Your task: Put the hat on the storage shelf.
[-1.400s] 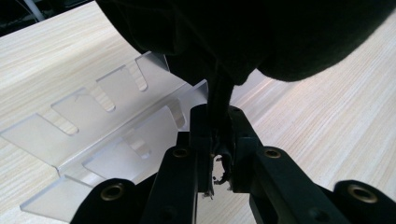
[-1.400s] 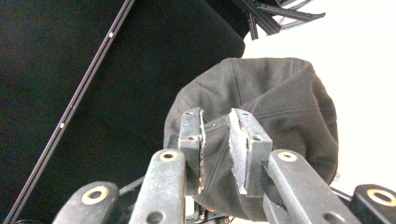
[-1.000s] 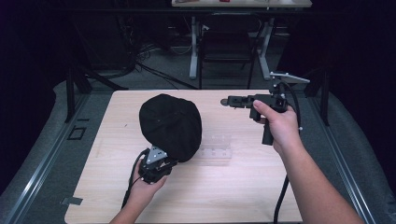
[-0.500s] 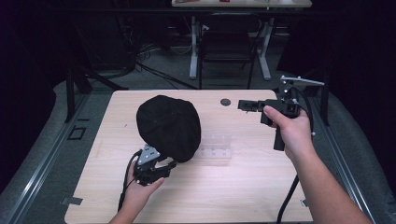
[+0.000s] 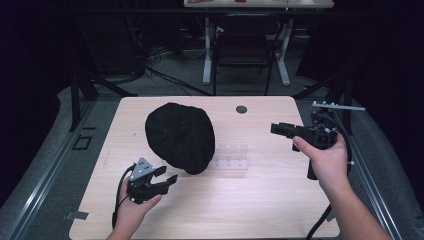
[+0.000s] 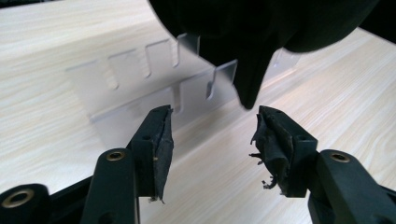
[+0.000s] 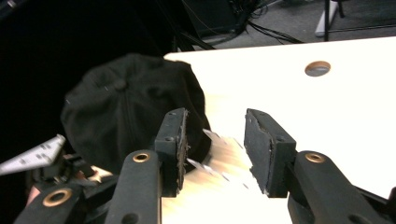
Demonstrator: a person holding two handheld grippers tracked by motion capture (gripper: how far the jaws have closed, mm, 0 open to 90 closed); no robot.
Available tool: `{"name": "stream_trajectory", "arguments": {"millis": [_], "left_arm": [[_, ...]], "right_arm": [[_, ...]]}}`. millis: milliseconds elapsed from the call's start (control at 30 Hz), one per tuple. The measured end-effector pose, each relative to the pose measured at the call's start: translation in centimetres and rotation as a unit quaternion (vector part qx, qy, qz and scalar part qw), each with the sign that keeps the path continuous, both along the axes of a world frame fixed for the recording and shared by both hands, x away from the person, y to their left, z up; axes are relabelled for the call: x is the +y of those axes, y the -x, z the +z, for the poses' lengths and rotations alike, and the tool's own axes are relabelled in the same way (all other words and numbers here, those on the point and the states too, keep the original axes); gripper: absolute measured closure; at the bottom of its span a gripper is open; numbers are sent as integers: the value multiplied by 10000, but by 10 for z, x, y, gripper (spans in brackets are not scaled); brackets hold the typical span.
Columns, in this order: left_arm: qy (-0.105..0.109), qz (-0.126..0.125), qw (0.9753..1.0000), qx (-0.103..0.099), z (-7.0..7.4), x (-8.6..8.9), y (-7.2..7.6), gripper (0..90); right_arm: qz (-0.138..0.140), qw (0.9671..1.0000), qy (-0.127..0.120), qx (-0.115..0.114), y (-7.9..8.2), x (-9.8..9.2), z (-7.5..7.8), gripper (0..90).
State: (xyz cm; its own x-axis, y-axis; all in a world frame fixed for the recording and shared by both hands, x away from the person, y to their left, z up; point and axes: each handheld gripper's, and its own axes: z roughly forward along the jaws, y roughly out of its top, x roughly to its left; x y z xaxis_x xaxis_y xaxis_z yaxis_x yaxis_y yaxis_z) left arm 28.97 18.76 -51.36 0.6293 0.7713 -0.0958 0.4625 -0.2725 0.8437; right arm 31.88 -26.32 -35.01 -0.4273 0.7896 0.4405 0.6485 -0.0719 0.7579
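Black cap (image 5: 180,136) draped over clear slotted rack (image 5: 231,156). Left gripper (image 5: 169,178) spread, empty, aimed at hanging cap edge; right gripper (image 5: 276,128) spread, empty, held off.

The surface (image 5: 260,200) is a pale wood-grain board with rounded corners and a small round hole (image 5: 241,109) near its far edge. A black cap (image 5: 180,136) rests on it left of centre, touching a clear slotted plastic rack (image 5: 231,156) just beside it.
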Motion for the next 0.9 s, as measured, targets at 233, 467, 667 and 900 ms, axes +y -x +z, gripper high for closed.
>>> {"name": "stream_trajectory", "arguments": {"millis": [233, 467, 667, 900], "left_arm": [[-14, 255, 9995, 176, -3, 23, 5, 440], [174, 451, 9985, 248, -14, 35, 7, 415], [37, 408, 9982, 436, -27, 35, 6, 416], [18, 406, 9984, 400, -31, 35, 7, 416]], "right_arm": [[-20, 9990, 370, -240, 15, -3, -16, 547], [-118, 9979, 566, -280, 30, -6, -44, 541], [-323, 9952, 889, -239, 40, -7, -70, 539], [-399, 9920, 1151, -344, 56, -8, -96, 538]]}}
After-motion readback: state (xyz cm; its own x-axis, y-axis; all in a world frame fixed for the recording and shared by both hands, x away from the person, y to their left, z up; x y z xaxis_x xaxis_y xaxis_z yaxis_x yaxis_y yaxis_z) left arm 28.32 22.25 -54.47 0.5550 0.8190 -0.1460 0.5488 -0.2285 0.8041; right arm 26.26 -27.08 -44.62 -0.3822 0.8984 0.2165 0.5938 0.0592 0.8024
